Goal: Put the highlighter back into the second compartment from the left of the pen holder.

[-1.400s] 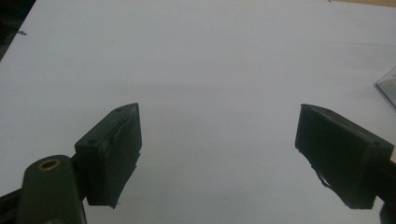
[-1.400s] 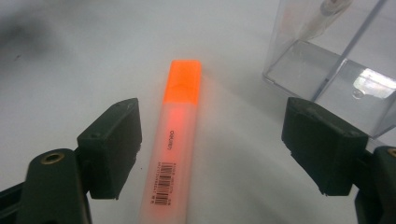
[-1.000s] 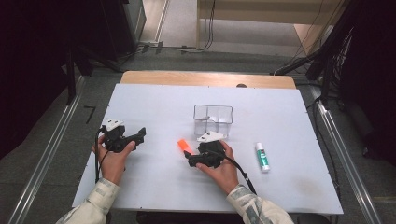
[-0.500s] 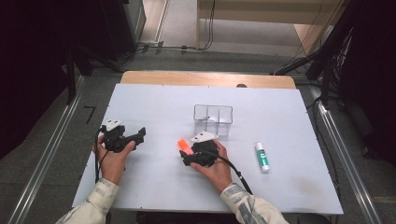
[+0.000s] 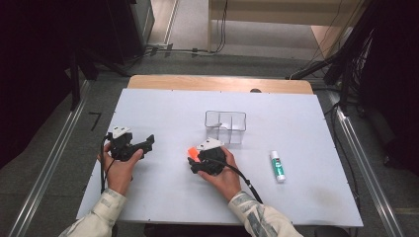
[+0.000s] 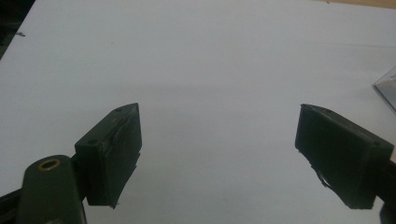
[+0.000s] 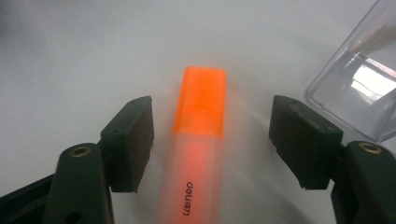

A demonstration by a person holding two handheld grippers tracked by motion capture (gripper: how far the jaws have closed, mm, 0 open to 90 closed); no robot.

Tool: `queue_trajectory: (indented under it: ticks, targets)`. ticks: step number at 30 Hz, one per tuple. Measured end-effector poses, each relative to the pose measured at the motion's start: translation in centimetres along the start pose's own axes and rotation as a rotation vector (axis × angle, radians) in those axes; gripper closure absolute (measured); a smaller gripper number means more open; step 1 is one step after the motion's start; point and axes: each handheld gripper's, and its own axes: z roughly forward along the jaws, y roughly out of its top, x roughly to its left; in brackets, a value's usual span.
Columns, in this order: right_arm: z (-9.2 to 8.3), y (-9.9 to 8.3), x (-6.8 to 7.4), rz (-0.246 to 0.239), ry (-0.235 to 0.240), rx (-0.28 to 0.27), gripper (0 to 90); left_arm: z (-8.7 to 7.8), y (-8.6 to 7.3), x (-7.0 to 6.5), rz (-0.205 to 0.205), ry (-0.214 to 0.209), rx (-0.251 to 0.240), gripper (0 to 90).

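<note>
An orange highlighter [image 7: 198, 140] lies flat on the white tabletop [image 5: 306, 197], near its middle and just in front of a clear plastic box [image 5: 226, 126]. In the right gripper view its orange cap points away from the camera and its frosted barrel, with dark lettering, runs back toward the lens. The right gripper [image 7: 212, 140] straddles it: one jaw stands on each side of the barrel with a visible gap on both sides, so the pads are not pressing on it. The jaws have just been closing in, with the highlighter between them. In the high view the same gripper [image 5: 193, 163] sits low over the pen, whose orange end pokes out at its left.

The left gripper [image 5: 148, 143] rests well apart at the left of the tabletop, its jaws spread wide over bare white surface [image 6: 210, 70] with nothing between them.

The clear box has a divider that splits it into compartments; whether anything lies inside cannot be told. A glue stick [image 5: 277, 165] with a green label lies to the right, near the box but apart from it.

The white sheet covers a wooden table whose far edge [image 5: 217, 83] shows. Around it are a grey floor, metal rails at both sides, cables and dark equipment at the back.
</note>
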Motion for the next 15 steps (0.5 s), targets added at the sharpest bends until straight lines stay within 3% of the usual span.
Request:
queue_trajectory:
  ticks: [7,15]
  targets:
    - [0.43,0.29,0.15,-0.020,0.005,0.013,34.5,0.06,-0.01,-0.03,0.001,-0.001,0.000,15.4]
    - [0.50,0.40,0.20,-0.025,0.026,0.009,47.3,0.08,-0.03,-0.08,0.002,-0.004,0.002,15.4]
